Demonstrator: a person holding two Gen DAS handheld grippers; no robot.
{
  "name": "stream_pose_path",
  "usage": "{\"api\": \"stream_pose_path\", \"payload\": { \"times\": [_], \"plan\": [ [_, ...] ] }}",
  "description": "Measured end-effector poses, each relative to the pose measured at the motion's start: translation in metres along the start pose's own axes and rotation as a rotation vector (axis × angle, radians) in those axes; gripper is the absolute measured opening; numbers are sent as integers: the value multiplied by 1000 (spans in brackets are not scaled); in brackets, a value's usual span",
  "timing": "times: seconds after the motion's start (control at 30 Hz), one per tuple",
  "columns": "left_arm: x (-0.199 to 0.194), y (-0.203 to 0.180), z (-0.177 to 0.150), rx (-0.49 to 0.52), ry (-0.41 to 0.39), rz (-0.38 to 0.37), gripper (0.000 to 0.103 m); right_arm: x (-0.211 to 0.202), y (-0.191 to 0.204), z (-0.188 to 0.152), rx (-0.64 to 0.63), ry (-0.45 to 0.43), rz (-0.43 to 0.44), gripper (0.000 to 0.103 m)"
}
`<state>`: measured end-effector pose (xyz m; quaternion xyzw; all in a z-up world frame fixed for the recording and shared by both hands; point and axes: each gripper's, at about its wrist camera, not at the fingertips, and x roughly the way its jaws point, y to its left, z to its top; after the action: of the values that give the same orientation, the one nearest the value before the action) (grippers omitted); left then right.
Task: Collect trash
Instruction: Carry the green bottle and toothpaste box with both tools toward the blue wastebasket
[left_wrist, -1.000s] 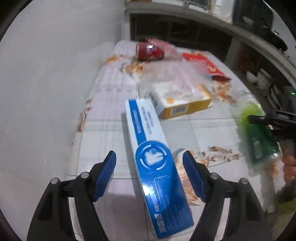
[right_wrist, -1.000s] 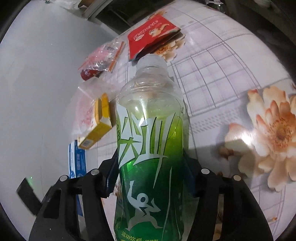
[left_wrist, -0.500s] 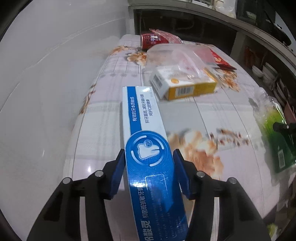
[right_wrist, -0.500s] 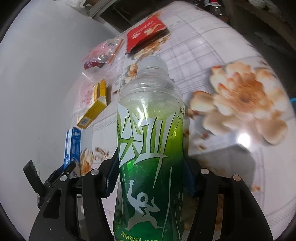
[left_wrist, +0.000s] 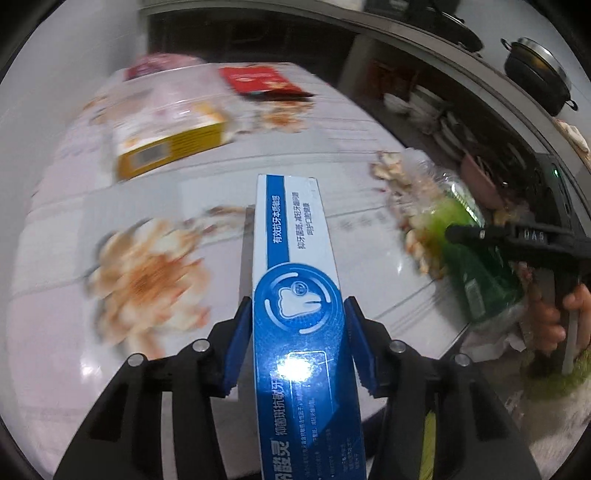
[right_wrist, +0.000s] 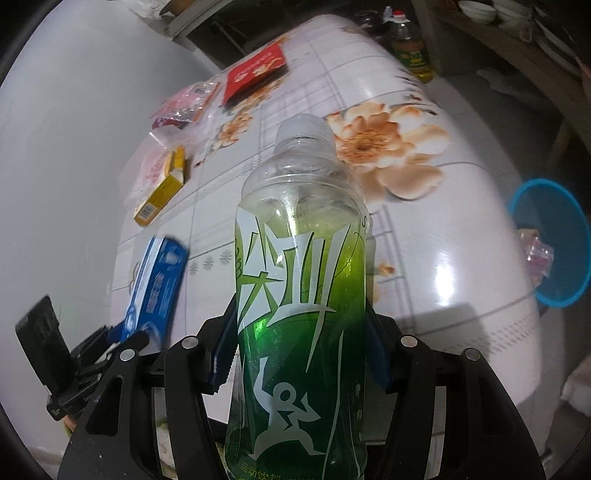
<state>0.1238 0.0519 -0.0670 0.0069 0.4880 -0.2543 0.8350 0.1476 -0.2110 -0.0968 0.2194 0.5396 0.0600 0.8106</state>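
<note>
Left wrist view: I have the left gripper (left_wrist: 298, 345) pinching the blue and white toothpaste box (left_wrist: 295, 280), its blue fingers (left_wrist: 238, 347) pressed on the two long sides. The box runs straight out ahead of the fingers, its far end lifted above the table (left_wrist: 369, 254). Beyond the fingertips and to their left lies a yellow carton (left_wrist: 173, 144) under a clear plastic bag (left_wrist: 162, 99), and farther ahead sits a red packet (left_wrist: 258, 81). Off to the right of my fingers I see the other tool, gripped by a hand (left_wrist: 561, 317), carrying the green bottle (left_wrist: 476, 258).

In the right wrist view, the right gripper (right_wrist: 300, 347) is clamped on the green drink bottle (right_wrist: 301, 295); one finger (right_wrist: 221, 347) presses each side of the label. The bottle stands up between the fingers with its clear neck and pale cap pointing away from me. Ahead of the fingertips is the flowered tablecloth. To the left of my fingers the left gripper (right_wrist: 122, 339) shows with the toothpaste box (right_wrist: 155, 288) in it. Farther out on that side are the yellow carton (right_wrist: 160, 192), a pink wrapper (right_wrist: 184, 105) and the red packet (right_wrist: 256, 72). To the right of the fingers, past the table edge, is a blue bin (right_wrist: 554, 240) with some wrappers inside.
</note>
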Motion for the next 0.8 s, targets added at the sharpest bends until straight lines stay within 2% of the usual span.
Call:
{"api": "stream_pose_path", "payload": {
  "times": [0.23,0.3,0.33,0.53,0.8],
  "plan": [
    [29,-24,30,13,28,-21,50,2,-3,6,15,7,2,58],
    [32,-28,36,14,27,-45,57,2,-4,9,19,9,9,62],
    [32,-28,38,13,25,-50,58,2,-4,11,19,9,11,63],
    [44,-26,51,5,35,-21,58,8,-3,20,22,18,20,65],
    [53,-29,49,35,47,7,56,13,-1,27,24,26,21,65]
  ]
}}
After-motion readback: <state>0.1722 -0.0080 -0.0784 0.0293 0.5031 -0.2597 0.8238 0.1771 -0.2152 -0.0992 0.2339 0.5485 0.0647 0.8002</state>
